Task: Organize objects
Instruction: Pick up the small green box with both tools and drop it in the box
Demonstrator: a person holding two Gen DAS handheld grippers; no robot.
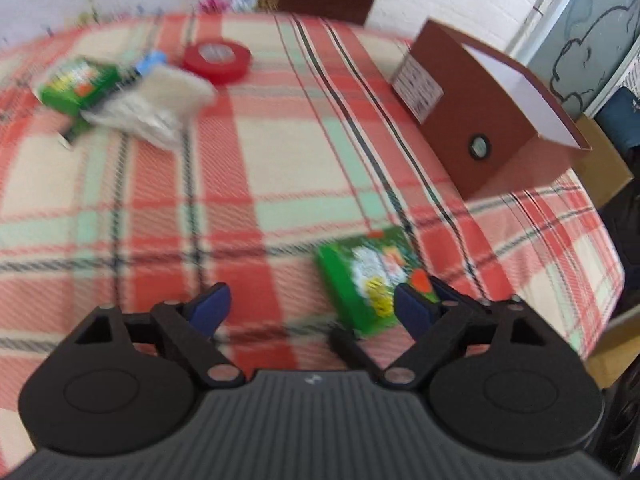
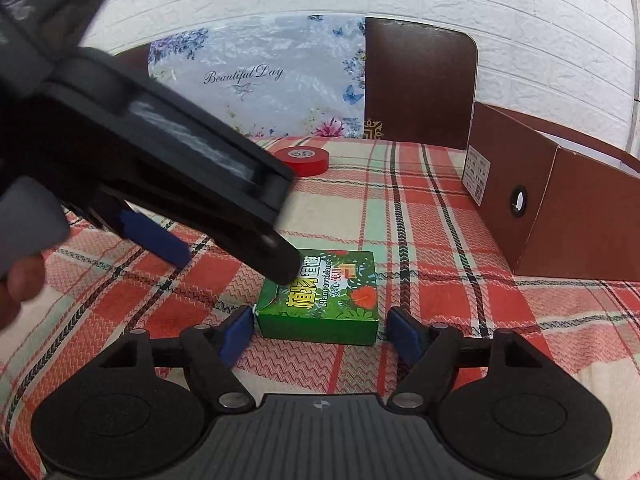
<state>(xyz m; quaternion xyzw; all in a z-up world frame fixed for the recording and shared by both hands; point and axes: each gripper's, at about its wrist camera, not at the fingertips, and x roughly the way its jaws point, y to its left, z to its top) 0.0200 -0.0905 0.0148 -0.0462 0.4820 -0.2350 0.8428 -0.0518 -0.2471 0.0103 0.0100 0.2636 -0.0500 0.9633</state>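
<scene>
A green box [image 2: 320, 300] lies flat on the plaid tablecloth. My right gripper [image 2: 322, 332] is open, its blue fingers on either side of the box's near edge. My left gripper [image 1: 312, 312] is open and empty above the cloth; the same green box [image 1: 368, 280] lies by its right finger. In the right wrist view the left gripper [image 2: 160, 184] hangs over the box from the left. A second green box [image 1: 76, 84], a white packet [image 1: 160, 104] and a red tape roll [image 1: 218, 60] lie at the far left. A brown open box [image 1: 480, 108] stands at the right.
The brown box [image 2: 560, 200] stands near the table's right edge. The red tape roll [image 2: 306, 160] lies at the back. A dark brown chair back [image 2: 420, 80] and a floral bag [image 2: 260, 76] stand behind the table. Cardboard boxes [image 1: 604, 168] sit off the right edge.
</scene>
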